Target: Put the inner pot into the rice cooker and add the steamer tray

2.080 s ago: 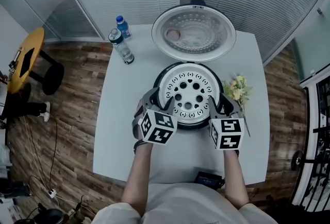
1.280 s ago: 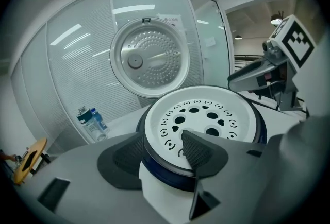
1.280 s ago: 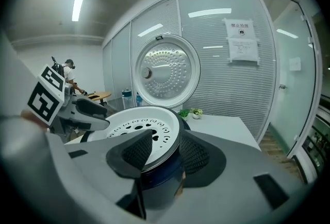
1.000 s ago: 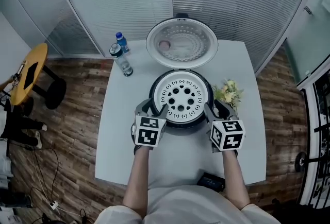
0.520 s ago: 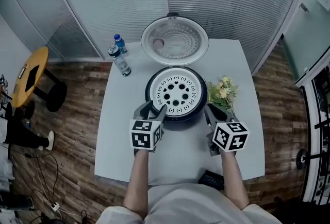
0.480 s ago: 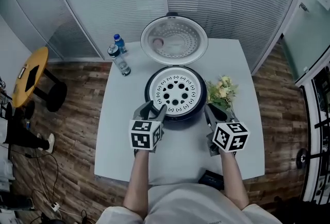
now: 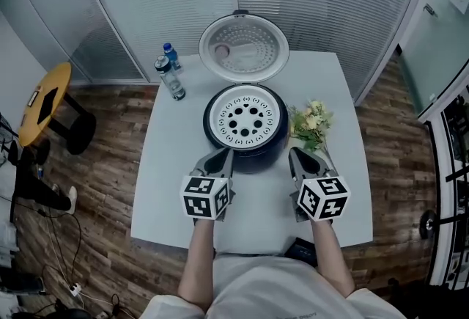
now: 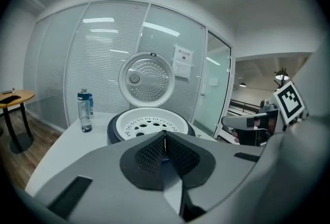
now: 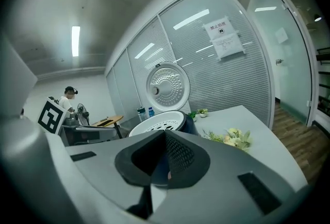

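Two pairs of tongs hang over the desk (image 7: 172, 185) just in front of the rice cooker (image 7: 245, 155), both apart from it. The left tongs (image 8: 164, 138) have just closed, pads together with nothing between them; the right tongs (image 9: 165, 138) have just closed too, also empty. A white steamer tray (image 7: 247, 116) with round holes sits in the rice cooker's top, and the lid (image 7: 244, 48) stands open behind it. In the head view, water bottles (image 7: 170, 74) stand left of the rice cooker and behind it, and flowers (image 7: 309, 125) lie just right of it
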Demonstrator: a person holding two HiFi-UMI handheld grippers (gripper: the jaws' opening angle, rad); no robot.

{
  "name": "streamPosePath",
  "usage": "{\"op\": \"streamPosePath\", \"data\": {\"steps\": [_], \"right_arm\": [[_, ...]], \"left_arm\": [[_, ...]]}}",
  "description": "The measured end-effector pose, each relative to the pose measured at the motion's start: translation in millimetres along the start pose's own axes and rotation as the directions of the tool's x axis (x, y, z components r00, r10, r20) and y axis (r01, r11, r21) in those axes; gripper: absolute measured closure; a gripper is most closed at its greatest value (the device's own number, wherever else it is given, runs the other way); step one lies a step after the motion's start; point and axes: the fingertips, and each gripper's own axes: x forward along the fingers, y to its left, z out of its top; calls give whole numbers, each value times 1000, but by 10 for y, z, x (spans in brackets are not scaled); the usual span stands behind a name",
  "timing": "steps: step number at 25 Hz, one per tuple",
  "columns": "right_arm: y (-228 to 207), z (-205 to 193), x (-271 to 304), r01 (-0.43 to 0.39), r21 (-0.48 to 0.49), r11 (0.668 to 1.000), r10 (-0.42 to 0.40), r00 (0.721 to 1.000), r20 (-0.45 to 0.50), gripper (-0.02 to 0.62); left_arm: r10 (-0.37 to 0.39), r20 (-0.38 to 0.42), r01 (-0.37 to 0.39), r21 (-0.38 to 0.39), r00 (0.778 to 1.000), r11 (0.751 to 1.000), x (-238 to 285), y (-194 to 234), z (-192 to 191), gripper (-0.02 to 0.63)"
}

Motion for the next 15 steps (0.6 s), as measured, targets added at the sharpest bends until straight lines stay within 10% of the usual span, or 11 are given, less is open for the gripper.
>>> {"op": "streamPosePath", "data": {"steps": [15], "right_arm": [[-14,0,-201,15,-30,999,-15,1000,4,578]], "left_arm": [[-53,68,57,-60,996,997,-107,-195,119,598]]}}
